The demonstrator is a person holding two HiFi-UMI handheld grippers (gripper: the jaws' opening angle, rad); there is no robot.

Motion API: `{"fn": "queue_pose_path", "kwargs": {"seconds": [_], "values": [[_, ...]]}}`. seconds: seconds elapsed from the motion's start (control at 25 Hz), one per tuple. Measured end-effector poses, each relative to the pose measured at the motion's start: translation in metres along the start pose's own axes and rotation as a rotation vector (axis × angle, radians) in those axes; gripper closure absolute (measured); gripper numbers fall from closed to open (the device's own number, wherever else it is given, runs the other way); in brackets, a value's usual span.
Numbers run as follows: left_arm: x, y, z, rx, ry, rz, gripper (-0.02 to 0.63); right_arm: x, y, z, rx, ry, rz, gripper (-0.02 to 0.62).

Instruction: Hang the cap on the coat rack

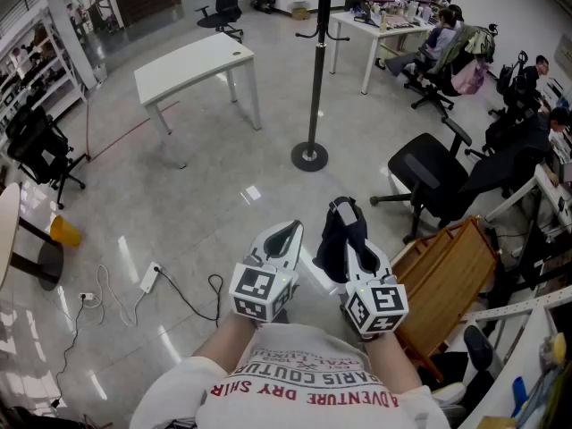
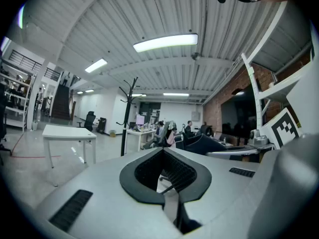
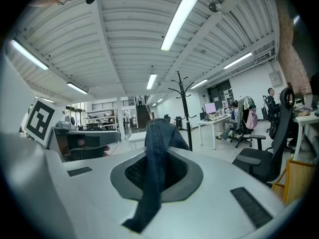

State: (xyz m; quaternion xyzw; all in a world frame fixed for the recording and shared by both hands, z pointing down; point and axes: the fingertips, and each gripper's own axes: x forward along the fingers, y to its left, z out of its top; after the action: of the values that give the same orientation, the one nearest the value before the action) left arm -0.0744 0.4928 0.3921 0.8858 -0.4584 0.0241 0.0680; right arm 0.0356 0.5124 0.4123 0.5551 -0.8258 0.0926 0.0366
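Two tongs here, both held low in front of the person's shirt (image 1: 299, 378), side by side and near each other but not touching. The left tongs (image 1: 293, 229) are closed with nothing in them: in the left gripper view the black pads (image 2: 144, 171) bow around a little diamond-shaped gap and the tips meet, and all you see through the gap is floor and chair legs. The right tongs (image 3: 160, 131) are squeezed down tight on the cap (image 3: 153, 176), which is dark blue denim. In the right gripper view the fabric runs as a narrow strip from the bottom edge near the camera, up between the pads and out past the tips, where it folds over in a rounded hump. So the cap's long axis lies pretty much along the jaws, pointing forward, away from the person, and it's pinched flat rather than sitting open. From the head view it looks like a dark bunch that starts at the tips and hangs down the inner side of the right tongs, toward the left pair. The rack (image 1: 315, 70) stands upright on its round base on the grey floor (image 1: 206, 186), straight ahead and well apart from both tongs, so the cap is in the air and nowhere near the hooks. A black office chair (image 1: 427, 170) sits off to the right.
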Motion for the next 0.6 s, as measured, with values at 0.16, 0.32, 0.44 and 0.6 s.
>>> {"fn": "queue_pose_path", "kwargs": {"seconds": [0.16,0.32,0.44,0.6], "values": [[0.0013,-0.0009,-0.0004,-0.001,0.0,-0.002,0.601,0.0,-0.0001,0.0001,-0.003,0.0,0.002,0.575],[0.0038,-0.0031,-0.0011,-0.001,0.005,-0.004,0.601,-0.001,-0.002,-0.0004,0.001,0.004,0.0,0.575],[0.0054,-0.0037,-0.0034,-0.001,0.009,-0.006,0.601,-0.0008,-0.0045,-0.0021,0.004,0.004,-0.006,0.575],[0.0043,0.0012,-0.0071,0.001,0.016,0.001,0.601,0.0014,-0.0056,-0.0017,0.025,-0.008,-0.016,0.575]]}}
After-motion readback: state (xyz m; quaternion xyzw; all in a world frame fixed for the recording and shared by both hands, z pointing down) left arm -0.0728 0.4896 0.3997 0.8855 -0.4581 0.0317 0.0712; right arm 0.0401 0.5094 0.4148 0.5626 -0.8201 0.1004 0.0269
